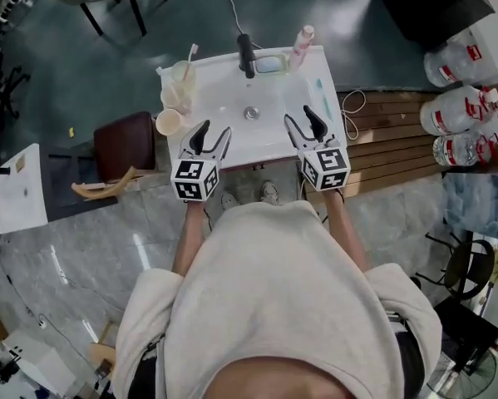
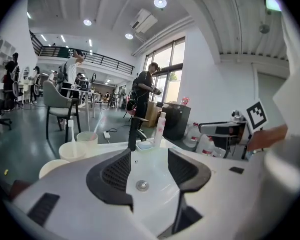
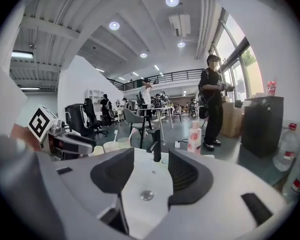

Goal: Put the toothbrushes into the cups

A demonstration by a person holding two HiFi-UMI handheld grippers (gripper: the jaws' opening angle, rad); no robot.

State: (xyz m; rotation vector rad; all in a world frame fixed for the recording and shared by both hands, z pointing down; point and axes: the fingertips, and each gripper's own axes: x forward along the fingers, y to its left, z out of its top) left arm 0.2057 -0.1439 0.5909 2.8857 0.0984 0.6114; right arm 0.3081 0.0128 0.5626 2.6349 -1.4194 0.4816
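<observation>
Both grippers empty. left gripper (image 1: 215, 131) has jaws wide, nothing between the pads, only sink (image 1: 232, 144) and drain showing through the gap in its own view. right gripper (image 1: 298, 113) is the same: jaws wide, gap looks onto the basin and faucet (image 1: 245, 54)

Task items:
- loose toothbrush (image 1: 320, 92), thin and pale green, lies flat on the sink rim just ahead of the right gripper and slightly to its outer side. It doesn't show in the right gripper view
- cups (image 1: 174, 96), three bunched close, ahead of the left gripper and off to its outer side. The farthest one already holds a pink toothbrush (image 1: 190, 53)

Risks as I read them:
- brush is flat on glossy ceramic near the outer edge. A jaw landing beside it instead of straddling it likely skates it off the rim or into the basin
- thin handle in wide pads: an off-centre pinch lets it pivot and hang crooked, making the cup mouth hard to hit
- cups sit on the far side from the right gripper, so carrying across means passing the faucet and the left gripper. Clipping either could knock the brush loose
- cups look light and crowded. Nudging a rim on insertion could tip one into its neighbours
- pink bottle (image 1: 302, 44) stands beyond the brush; overreach could topple it
</observation>
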